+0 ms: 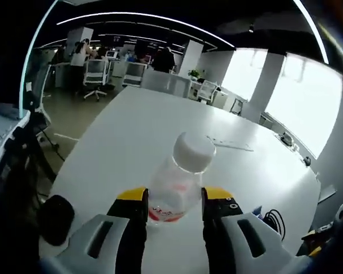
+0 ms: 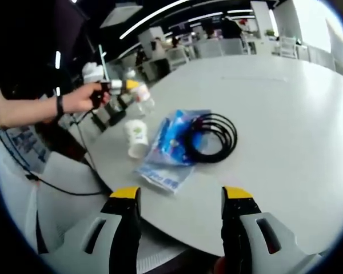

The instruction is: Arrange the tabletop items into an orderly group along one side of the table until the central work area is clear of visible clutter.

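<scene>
A clear plastic bottle [image 1: 174, 185] with a white cap and a red label sits between my left gripper's [image 1: 174, 200] yellow-tipped jaws, which are shut on its body. In the right gripper view the same bottle [image 2: 142, 101] is at the table's left edge, held by the left gripper [image 2: 123, 88] in a person's hand [image 2: 83, 98]. My right gripper [image 2: 181, 197] is open over the near table edge with nothing in it. Ahead of it lie a white paper cup [image 2: 136, 137] on its side, a blue plastic packet [image 2: 172, 145] and a coiled black cable [image 2: 212, 137] partly on the packet.
The white table [image 2: 286, 114] stretches far and bare beyond the items. A thin flat strip [image 1: 230, 144] lies mid-table, a black cable [image 1: 272, 220] sits near the right jaw, and a dark round object [image 1: 56, 218] is at the left edge. Office chairs [image 1: 96, 74] and people stand behind.
</scene>
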Tool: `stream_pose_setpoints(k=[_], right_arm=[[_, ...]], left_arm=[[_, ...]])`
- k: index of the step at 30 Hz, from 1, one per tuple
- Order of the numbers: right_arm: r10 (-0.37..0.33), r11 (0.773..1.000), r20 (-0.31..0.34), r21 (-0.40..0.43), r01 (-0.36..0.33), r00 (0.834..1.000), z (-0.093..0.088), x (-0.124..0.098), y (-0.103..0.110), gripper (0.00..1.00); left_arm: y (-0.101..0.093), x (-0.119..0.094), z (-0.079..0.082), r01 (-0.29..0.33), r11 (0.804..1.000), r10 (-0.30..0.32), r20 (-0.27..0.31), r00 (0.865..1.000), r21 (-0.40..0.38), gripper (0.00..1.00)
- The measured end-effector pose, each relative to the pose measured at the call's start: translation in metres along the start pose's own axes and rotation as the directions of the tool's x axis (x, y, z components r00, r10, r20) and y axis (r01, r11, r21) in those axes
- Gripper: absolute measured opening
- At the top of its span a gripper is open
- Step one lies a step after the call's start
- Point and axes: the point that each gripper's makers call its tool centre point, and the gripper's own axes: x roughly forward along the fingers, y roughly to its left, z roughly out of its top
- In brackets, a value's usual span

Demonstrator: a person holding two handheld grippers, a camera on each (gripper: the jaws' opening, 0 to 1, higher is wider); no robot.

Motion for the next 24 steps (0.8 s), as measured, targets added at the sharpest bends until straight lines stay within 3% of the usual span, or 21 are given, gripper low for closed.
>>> stream_pose_setpoints(k=[10, 17, 24], right_arm=[[0.005, 1.0, 0.002, -0.002, -0.005, 1.0, 0.0, 0.0, 0.0, 0.55], [0.0, 1.0, 0.008, 0.007, 0.0, 1.0, -0.002, -0.002, -0.002, 0.55], [-0.001, 1.0, 0.013, 0.019, 0.0, 1.0, -0.006, -0.002, -0.002, 0.55]], left_arm=[[-0.001, -0.003, -0.002, -0.038, 0.998, 0.038, 0.008, 0.999, -0.052, 0.37], [-0.003, -0.016, -0.002, -0.039, 0.996, 0.042, 0.028, 0.999, -0.08, 0.4], [-0.004, -0.037, -0.017, -0.041, 0.992, 0.045, 0.03, 0.999, -0.118, 0.41]])
